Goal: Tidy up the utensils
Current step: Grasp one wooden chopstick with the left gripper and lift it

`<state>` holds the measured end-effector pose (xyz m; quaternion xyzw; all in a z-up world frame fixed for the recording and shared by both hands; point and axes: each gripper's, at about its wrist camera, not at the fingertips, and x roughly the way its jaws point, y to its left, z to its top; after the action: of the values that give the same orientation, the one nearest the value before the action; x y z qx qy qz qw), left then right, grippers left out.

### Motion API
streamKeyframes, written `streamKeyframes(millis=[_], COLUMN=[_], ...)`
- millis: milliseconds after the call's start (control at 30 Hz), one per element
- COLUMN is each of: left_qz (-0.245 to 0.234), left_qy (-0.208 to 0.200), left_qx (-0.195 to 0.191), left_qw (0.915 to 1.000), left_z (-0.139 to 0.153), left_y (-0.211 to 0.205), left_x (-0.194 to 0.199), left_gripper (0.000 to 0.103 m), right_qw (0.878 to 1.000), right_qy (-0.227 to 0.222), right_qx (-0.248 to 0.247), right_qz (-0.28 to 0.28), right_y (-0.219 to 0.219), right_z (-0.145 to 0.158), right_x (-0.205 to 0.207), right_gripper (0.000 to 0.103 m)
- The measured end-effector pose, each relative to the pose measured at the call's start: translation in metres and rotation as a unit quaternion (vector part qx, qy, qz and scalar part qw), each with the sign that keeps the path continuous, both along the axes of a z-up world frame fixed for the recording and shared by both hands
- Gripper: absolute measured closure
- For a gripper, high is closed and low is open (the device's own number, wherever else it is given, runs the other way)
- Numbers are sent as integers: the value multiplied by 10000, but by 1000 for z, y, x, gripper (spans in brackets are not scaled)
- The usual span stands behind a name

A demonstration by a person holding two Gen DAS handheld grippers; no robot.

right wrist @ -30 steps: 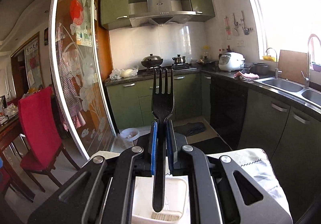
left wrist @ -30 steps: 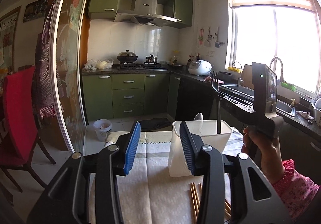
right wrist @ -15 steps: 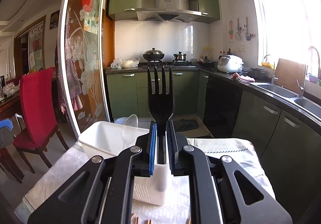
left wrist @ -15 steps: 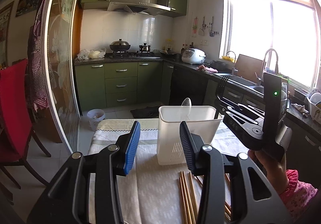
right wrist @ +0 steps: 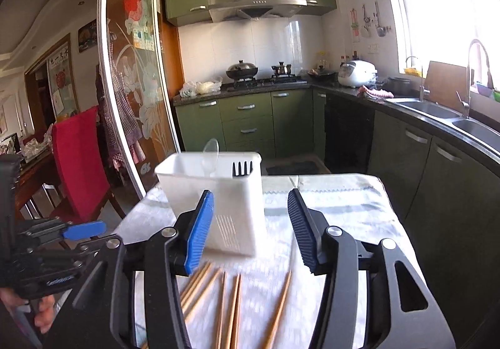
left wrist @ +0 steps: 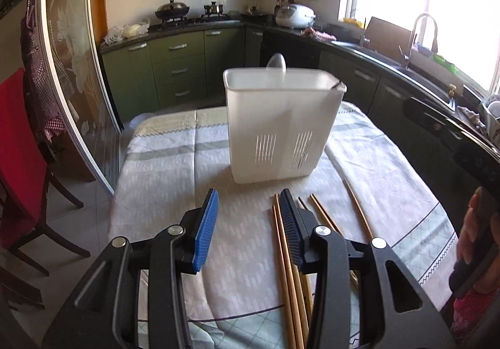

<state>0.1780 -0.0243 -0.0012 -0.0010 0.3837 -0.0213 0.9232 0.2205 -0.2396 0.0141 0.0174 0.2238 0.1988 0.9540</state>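
Your right gripper (right wrist: 250, 224) has its blue-padded jaws opening, with nothing between them; it hangs above the cloth, short of the white slotted plastic utensil holder (right wrist: 231, 202).

The black plastic fork (right wrist: 242, 168) stands in that holder, tines up, at the corner nearest the kitchen cabinets. A clear plastic spoon (right wrist: 211, 152) stands in the same holder, bowl up, beside the fork but apart from it.

Your left gripper (left wrist: 247, 214) points down at the table, jaws spread part-way and pinching nothing. Its right-hand pad sits just over the nearest of the loose wooden chopsticks (left wrist: 287, 255); whether it touches them cannot be told.

The chopsticks lie flat on the pale checked tablecloth (left wrist: 175, 161), on the near side of the holder. In the right wrist view they fan out in several directions, some touching in pairs, one apart on the right.

The holder stands upright near the middle of the table. Part of your right hand (left wrist: 478, 239) shows at the edge of the left wrist view.
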Motion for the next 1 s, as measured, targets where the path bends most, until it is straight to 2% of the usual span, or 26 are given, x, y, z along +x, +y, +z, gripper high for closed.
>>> streamKeyframes(millis=[100,167,267,367,567,667,1000], left_qz=[-42,-70,-114,-96,-85,-138,-142], left_qy=[707,1123,1593,1905,2090,2167,2231], left_qx=[-39,-107,-152,-181,-62,-127,84], left_qw=[9975,9936,9870,9815,9779,9761,9747], left_z=[-27,-43,-64,-80,-87,-88,-94], left_y=[-5,-8,-13,-15,-16,-19,-28], left_x=[17,28,37,41,45,48,54], left_gripper=[64,71,79,81,81,81,82], right_qw=[9994,9985,9968,9956,9942,9940,9932], right_qy=[329,535,792,925,1070,1089,1159], right_qx=[-109,-117,-96,-72,73,95,139], right_qz=[-67,-66,-75,-126,-101,-68,-37], right_y=[-19,-30,-43,-54,-62,-62,-62], right_z=[-18,-30,-45,-54,-58,-56,-52], right_x=[-20,-30,-40,-43,-43,-42,-39], right_gripper=[54,54,54,54,54,54,53])
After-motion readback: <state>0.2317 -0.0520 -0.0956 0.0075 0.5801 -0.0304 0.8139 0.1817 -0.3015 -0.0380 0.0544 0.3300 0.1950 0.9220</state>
